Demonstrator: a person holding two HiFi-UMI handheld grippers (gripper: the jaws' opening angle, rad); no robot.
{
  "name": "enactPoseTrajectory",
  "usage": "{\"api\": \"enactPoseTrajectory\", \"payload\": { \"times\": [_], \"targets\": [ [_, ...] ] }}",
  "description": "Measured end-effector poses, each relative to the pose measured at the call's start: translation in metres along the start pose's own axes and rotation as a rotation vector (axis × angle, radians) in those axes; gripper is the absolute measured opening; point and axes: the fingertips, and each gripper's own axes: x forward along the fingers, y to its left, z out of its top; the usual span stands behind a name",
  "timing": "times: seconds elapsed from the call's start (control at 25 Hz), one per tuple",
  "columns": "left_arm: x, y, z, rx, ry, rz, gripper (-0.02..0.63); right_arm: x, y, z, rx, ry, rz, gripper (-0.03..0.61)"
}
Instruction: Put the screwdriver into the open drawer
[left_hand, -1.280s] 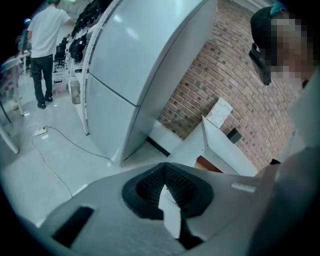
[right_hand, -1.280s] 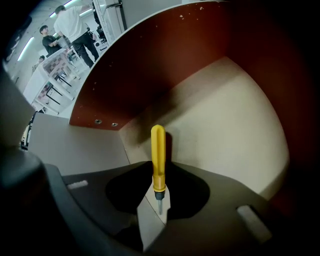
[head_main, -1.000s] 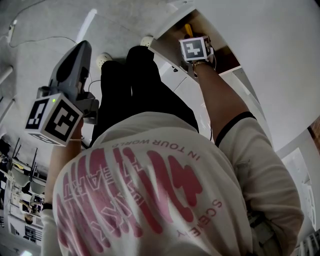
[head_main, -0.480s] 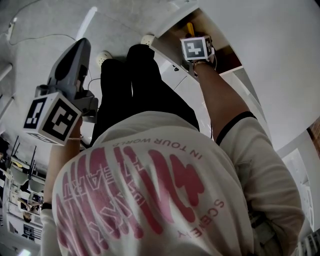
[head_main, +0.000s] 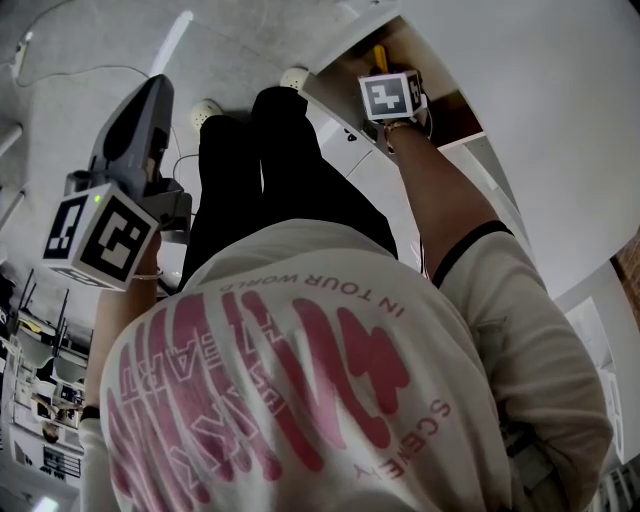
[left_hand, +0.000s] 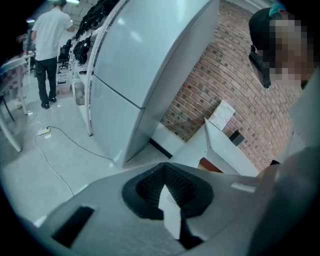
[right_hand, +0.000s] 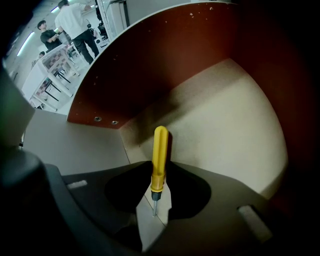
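Left to right. The left gripper (left_hand: 163, 179), a grey moulded housing with a black-and-white marker cube (head_main: 100, 235) at its rear, is held out at the person's side over the pale floor (head_main: 80, 60), clear of the work. Its dark ribbed tongs are together with nothing between them, so it appears parked rather than assisting. Centre: the person's white shirt (head_main: 300, 390), printed with pink lettering, and black trousers (head_main: 260, 170) fill the head view, because that camera looks steeply down the body. Right: the right gripper (right_hand: 158, 186) points straight down into the open drawer (right_hand: 230, 125), whose floor is matt pale board and whose walls are smooth reddish-brown panel bearing two screw heads (right_hand: 105, 120). Its tongs are closed about the base of the handle of the screwdriver (right_hand: 160, 150) and have just been easing open, with the tool between them. The thin steel shaft runs back toward the camera. The rounded, glossy yellow plastic handle projects downward toward the drawer floor and casts a shadow close beside itself; contact with the floor cannot be confirmed. This vertical, handle-first hold probably serves to lower the tool within the walls before release. The screwdriver is thus inside the drawer space but not yet lying flat, and its slender round handle is likely to topple and roll once freed.
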Motion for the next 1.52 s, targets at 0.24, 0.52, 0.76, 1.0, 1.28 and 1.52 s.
{"api": "enactPoseTrajectory", "payload": {
  "times": [0.24, 0.52, 0.76, 1.0, 1.28, 1.52],
  "targets": [
    [-0.003, 0.002, -0.001, -0.011, -0.007, 0.011, 0.003, 0.002, 0.005, -0.002, -0.025, 0.014, 0.026, 0.117],
    [-0.003, 0.009, -0.001, -0.019, -0.020, 0.038, 0.003, 0.013, 0.006, 0.000, -0.031, 0.017, 0.036, 0.123],
    [-0.008, 0.006, 0.004, -0.011, -0.040, 0.064, 0.003, 0.015, 0.007, 0.001, -0.031, 0.030, 0.054, 0.135],
    [-0.014, 0.006, -0.001, 0.021, -0.049, 0.087, 0.003, 0.030, 0.013, -0.009, -0.028, 0.026, 0.073, 0.153],
    [-0.009, 0.009, 0.006, 0.019, -0.036, 0.056, 0.003, 0.025, 0.014, 0.004, -0.060, 0.039, 0.063, 0.163],
    [-0.007, 0.007, 0.004, 0.007, -0.031, 0.022, 0.003, 0.013, 0.018, 0.004, -0.080, 0.079, 0.098, 0.213]
  ]
}}
